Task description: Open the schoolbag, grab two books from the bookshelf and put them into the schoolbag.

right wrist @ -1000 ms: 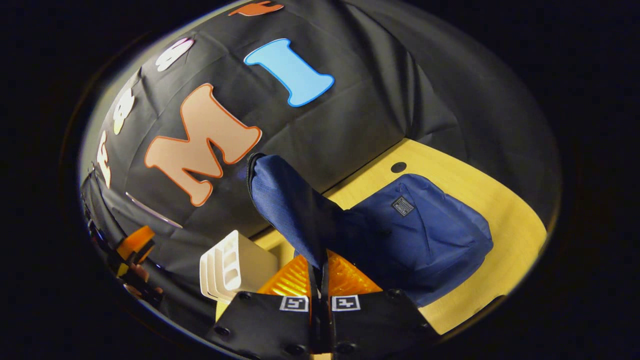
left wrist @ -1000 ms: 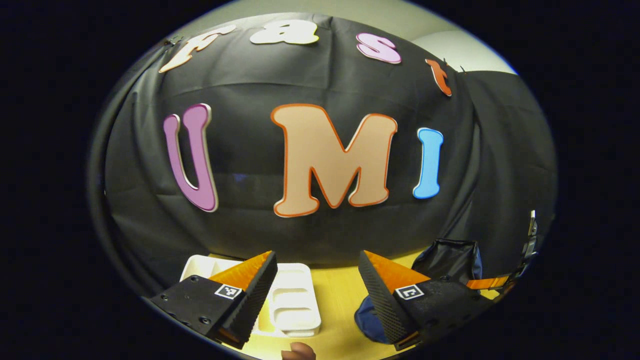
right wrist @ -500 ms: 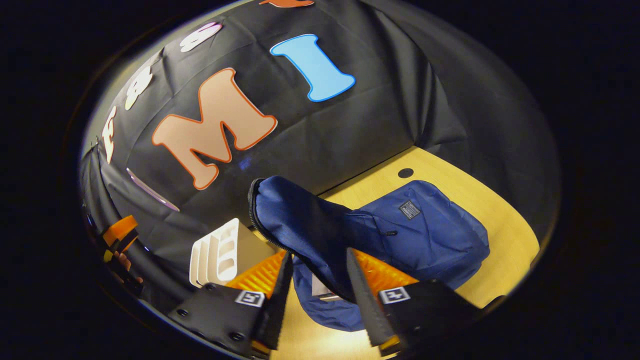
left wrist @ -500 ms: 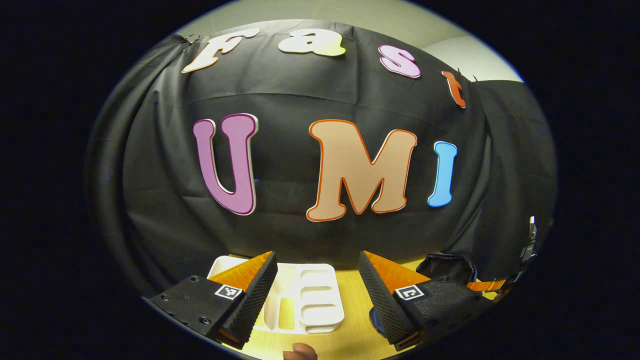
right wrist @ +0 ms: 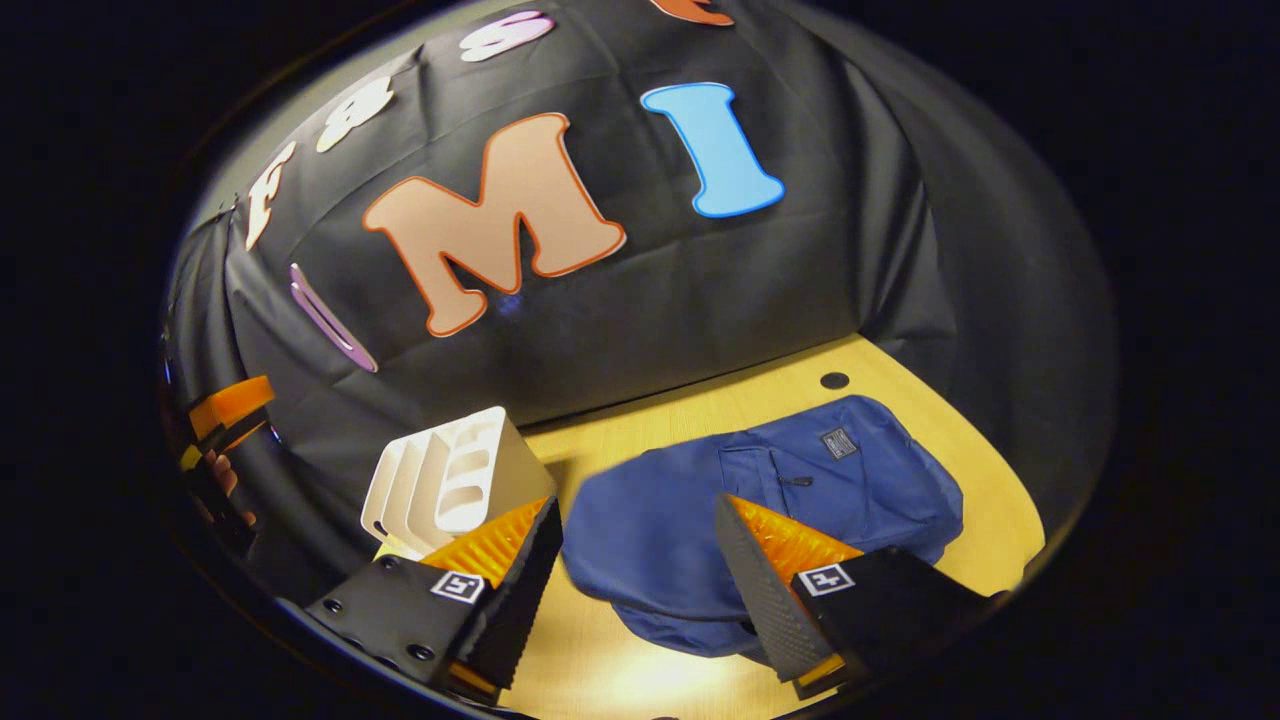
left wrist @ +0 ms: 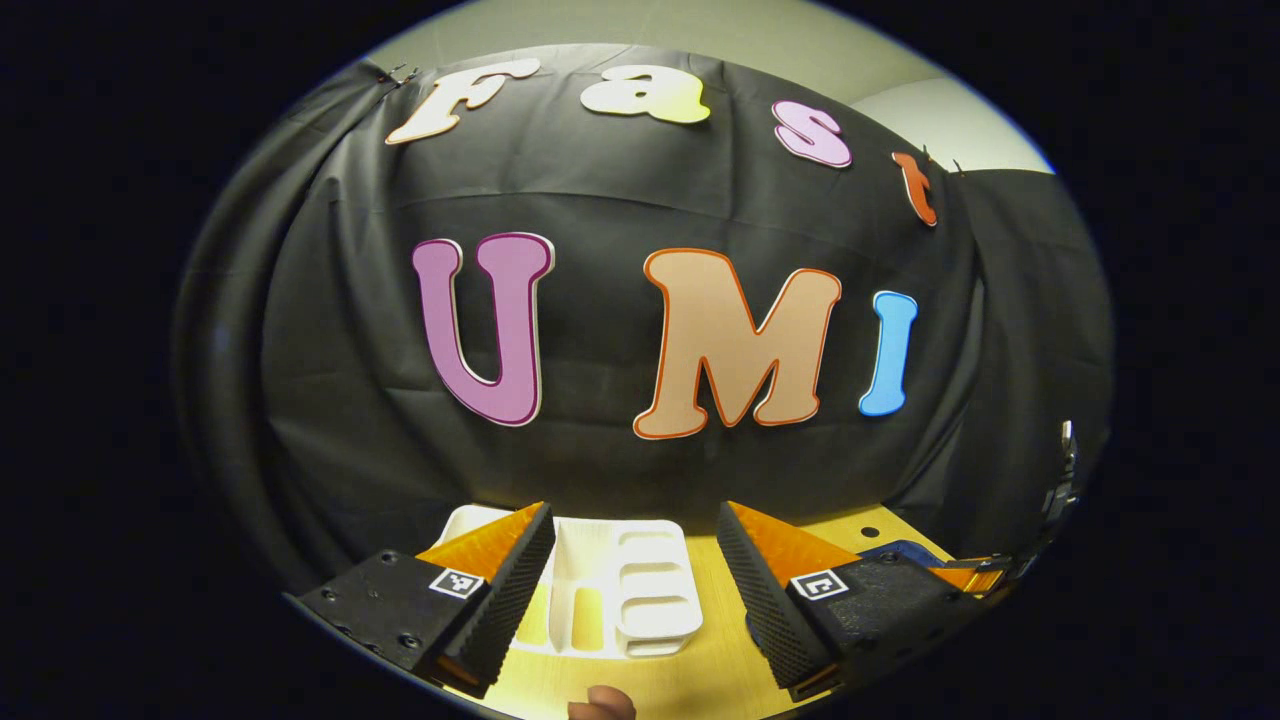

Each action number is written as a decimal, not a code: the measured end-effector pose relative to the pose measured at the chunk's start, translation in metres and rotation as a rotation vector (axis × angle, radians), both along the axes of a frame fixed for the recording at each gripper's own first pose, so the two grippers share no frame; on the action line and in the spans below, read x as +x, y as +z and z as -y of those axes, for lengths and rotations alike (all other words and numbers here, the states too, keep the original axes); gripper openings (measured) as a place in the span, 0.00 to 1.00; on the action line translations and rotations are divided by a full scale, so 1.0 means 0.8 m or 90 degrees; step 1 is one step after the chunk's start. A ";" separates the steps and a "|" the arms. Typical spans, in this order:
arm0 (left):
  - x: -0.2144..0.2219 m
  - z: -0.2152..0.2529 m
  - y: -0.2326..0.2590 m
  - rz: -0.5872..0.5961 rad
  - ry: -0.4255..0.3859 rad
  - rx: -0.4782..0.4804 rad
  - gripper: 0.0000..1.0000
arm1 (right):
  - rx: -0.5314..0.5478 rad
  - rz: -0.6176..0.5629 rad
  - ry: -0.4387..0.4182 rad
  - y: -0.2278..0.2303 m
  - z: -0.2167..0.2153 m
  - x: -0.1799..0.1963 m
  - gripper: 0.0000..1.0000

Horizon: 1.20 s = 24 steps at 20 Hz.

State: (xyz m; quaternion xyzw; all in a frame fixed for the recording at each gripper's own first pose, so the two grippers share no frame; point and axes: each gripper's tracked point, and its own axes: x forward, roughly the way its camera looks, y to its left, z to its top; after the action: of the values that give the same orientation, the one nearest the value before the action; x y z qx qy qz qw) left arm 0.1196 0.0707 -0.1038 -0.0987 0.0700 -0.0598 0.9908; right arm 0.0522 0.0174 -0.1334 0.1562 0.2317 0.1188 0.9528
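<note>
The schoolbag (right wrist: pixel 760 520) lay slumped flat on the yellow table (right wrist: pixel 900 380), its blue flap down over the body. A second before, the right gripper (right wrist: pixel 640 570) had been pinched on that flap and holding it up; half a second before, its fingers had parted and the fabric was sagging between them. Now the jaws stood wide apart above the bag, holding nothing. The left gripper (left wrist: pixel 635 580) was likewise wide open and empty, poised over the white bookshelf (left wrist: pixel 625 590), which had drifted toward the middle of its view over the last second as that hand swung. The shelf stood on the table just beside the bag, toward the left. No books could be made out in its slots. Whether the zipper had stayed open after the flap fell could not be told; if the mouth had closed over, the bag would probably need lifting again before a book could go in.
</note>
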 end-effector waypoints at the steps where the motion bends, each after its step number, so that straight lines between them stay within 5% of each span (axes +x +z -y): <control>1: -0.004 -0.003 -0.002 -0.001 0.001 0.002 0.95 | -0.008 0.009 0.004 0.006 -0.003 -0.005 0.97; 12: -0.060 -0.011 -0.055 -0.032 0.022 -0.003 0.93 | -0.088 0.171 -0.009 0.110 0.005 -0.042 0.99; 17: -0.086 0.011 -0.030 0.031 -0.006 -0.046 0.93 | -0.116 0.286 -0.002 0.175 -0.011 -0.071 0.98; 24: -0.107 0.018 -0.004 0.091 -0.007 0.032 0.93 | -0.038 0.358 -0.034 0.217 -0.016 -0.101 0.97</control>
State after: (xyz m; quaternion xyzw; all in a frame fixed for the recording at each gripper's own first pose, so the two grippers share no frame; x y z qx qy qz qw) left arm 0.0338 0.0565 -0.1068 -0.0690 0.0013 -0.0707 0.9951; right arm -0.0289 0.0305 0.0406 0.0950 -0.0428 0.1256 0.9866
